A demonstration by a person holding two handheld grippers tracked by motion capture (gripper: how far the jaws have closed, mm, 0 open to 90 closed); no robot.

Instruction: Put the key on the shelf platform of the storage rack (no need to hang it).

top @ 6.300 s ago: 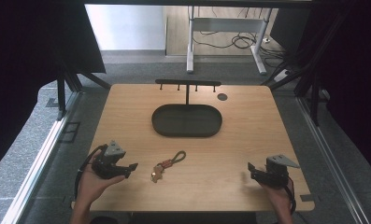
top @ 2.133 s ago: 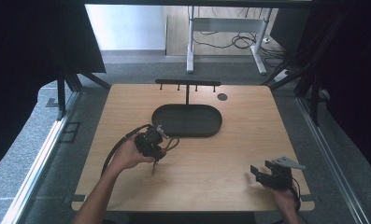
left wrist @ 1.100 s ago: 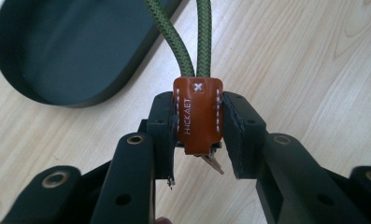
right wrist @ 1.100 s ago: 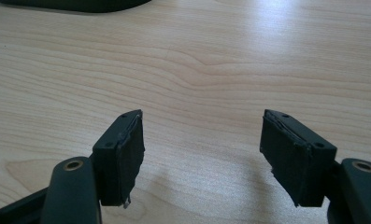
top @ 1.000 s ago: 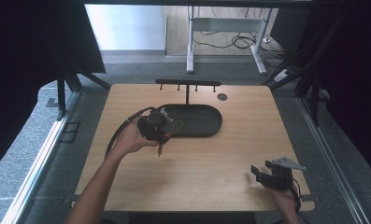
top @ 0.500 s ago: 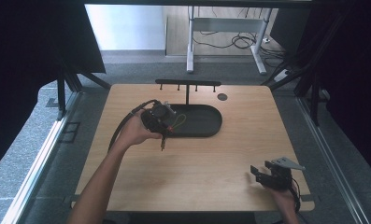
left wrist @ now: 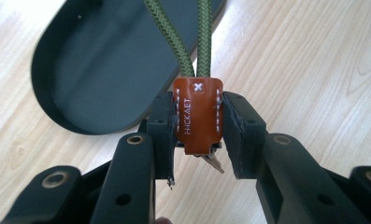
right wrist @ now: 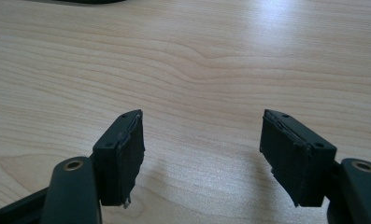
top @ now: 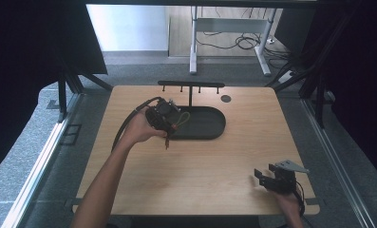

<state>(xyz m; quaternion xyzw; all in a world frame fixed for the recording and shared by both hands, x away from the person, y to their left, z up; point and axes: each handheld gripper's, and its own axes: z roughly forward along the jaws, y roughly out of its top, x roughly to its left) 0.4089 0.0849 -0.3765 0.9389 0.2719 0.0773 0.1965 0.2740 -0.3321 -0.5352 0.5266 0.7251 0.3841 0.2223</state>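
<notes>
Pale wood bench (top: 200, 175) carries a dark oval tray (top: 210, 124), at whose left end the left hand-held gripper (left wrist: 198, 135) pinches a key fob's brown leather tab (left wrist: 197, 114), which may slip free; the right hand-held gripper (right wrist: 202, 154) rests wide open.

One dark oval tray (top: 210, 129), one corded leather keychain (left wrist: 196, 114), two grippers (top: 167, 118) (top: 264, 176)

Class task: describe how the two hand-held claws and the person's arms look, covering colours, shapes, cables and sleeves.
Both claws are black. The left claw trails a black cable. The right claw carries a grey three-cornered plate on top. Each has two blocky jaws with flat dark pads and round bolt holes in the arms behind. Both forearms are bare, with no sleeves showing.
</notes>
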